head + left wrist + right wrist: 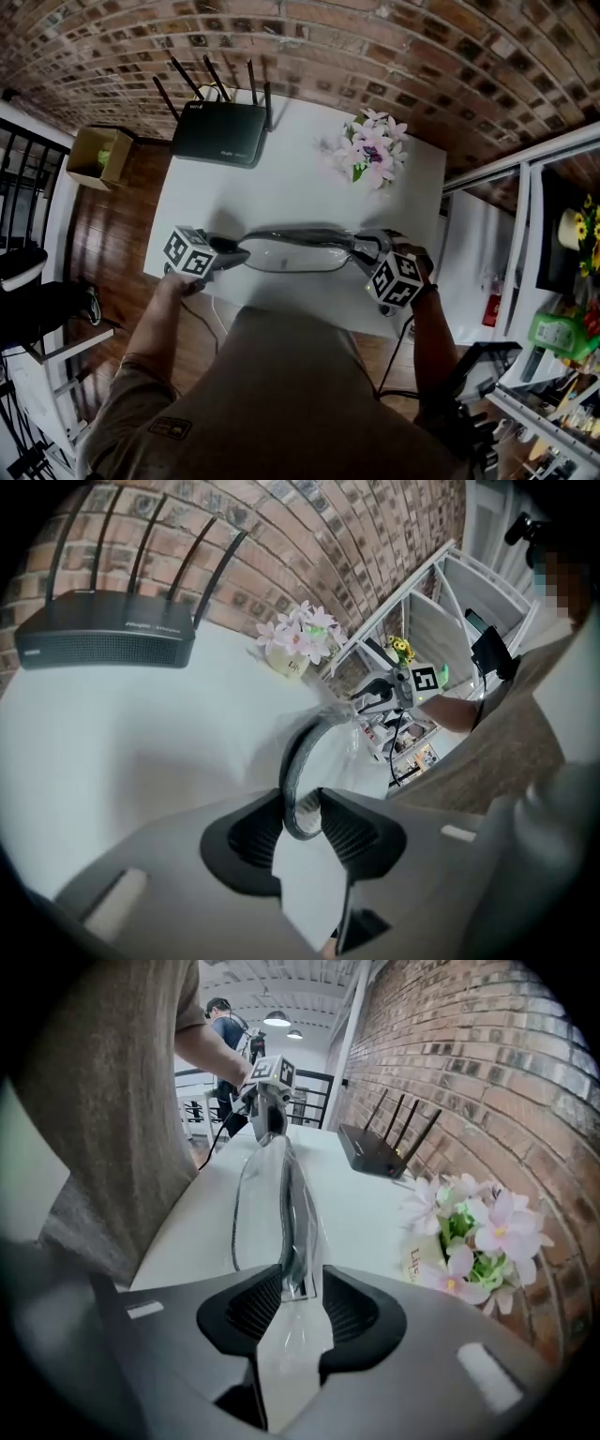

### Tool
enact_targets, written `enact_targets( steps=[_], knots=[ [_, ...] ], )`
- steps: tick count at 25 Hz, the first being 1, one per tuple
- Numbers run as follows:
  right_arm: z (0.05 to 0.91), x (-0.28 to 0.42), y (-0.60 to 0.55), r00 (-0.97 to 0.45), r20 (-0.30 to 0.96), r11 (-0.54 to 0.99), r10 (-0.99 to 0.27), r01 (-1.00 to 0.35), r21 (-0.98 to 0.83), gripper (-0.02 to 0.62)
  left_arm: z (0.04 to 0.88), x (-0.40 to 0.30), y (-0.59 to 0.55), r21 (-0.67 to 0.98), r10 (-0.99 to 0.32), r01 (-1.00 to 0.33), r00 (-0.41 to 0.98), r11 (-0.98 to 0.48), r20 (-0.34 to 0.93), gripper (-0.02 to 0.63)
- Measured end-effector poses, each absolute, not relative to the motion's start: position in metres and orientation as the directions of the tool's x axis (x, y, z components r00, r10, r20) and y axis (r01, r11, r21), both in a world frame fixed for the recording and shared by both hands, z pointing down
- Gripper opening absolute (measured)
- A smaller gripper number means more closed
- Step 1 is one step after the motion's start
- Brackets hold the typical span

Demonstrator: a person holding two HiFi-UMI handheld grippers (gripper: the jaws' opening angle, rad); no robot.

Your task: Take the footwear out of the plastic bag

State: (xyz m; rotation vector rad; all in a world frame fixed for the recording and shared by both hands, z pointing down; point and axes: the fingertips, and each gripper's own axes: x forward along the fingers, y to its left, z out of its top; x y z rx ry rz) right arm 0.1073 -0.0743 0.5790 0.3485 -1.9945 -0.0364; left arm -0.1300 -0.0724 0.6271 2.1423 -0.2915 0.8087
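**Head view:** footwear [295,253] in plastic bag [349,240] over table [281,178]. Long axis runs straight from left gripper [236,255] to right gripper [364,246], one end at each.

**Left gripper view:** pads clamped on dark rim of footwear's near end. Rest extends ahead, away from fingers.

**Right gripper view:** pads apart, bag's clear end between them, not pinched. Footwear lies directly ahead.

**Judgement:** left has shoe. Right must pinch bag, then pull apart along axis.
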Motion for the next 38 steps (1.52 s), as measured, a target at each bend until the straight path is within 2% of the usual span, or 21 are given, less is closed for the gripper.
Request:
enact_targets(
  steps=[3, 7, 8, 10, 14, 18, 21, 28, 38],
  knots=[
    [0.57, 0.077, -0.073, -0.435, 0.866, 0.966, -0.248, -0.175, 0.189, 0.173, 0.628, -0.13, -0.072, 0.61, 0.056, -0.458, 0.769, -0.646, 0.636, 0.127],
    [0.581, 0.042, -0.07, -0.428, 0.874, 0.973, -0.231, -0.094, 0.211, 0.173, 0.626, -0.13, -0.072, 0.601, 0.044, -0.458, 0.771, -0.655, 0.636, 0.127],
    [0.587, 0.039, -0.07, -0.414, 0.88, 0.972, -0.233, -0.081, 0.219, 0.152, 0.625, -0.13, -0.072, 0.595, 0.039, -0.458, 0.771, -0.66, 0.636, 0.127],
    [0.595, 0.038, -0.069, -0.393, 0.886, 0.969, -0.245, -0.065, 0.239, 0.065, 0.626, -0.13, -0.071, 0.59, 0.034, -0.455, 0.772, -0.667, 0.634, 0.13],
    [0.598, 0.036, -0.068, -0.398, 0.881, 0.967, -0.254, -0.072, 0.246, 0.014, 0.626, -0.13, -0.066, 0.584, 0.057, -0.418, 0.778, -0.696, 0.626, 0.135],
    [0.601, 0.036, -0.064, -0.4, 0.882, 0.967, -0.25, -0.065, 0.245, 0.014, 0.633, -0.127, -0.056, 0.583, 0.115, -0.366, 0.77, -0.725, 0.627, 0.2],
    [0.6, 0.035, -0.063, -0.41, 0.874, 0.965, -0.26, -0.071, 0.254, 0.014, 0.637, -0.125, -0.059, 0.58, 0.117, -0.367, 0.767, -0.727, 0.631, 0.218],
    [0.601, 0.038, -0.062, -0.41, 0.874, 0.965, -0.262, -0.083, 0.251, 0.014, 0.633, -0.124, -0.073, 0.571, 0.073, -0.409, 0.765, -0.712, 0.64, 0.157],
    [0.602, 0.041, -0.065, -0.382, 0.886, 0.965, -0.262, -0.077, 0.252, 0.014, 0.626, -0.134, -0.067, 0.62, 0.109, -0.383, 0.787, -0.685, 0.607, 0.134]
  ],
)
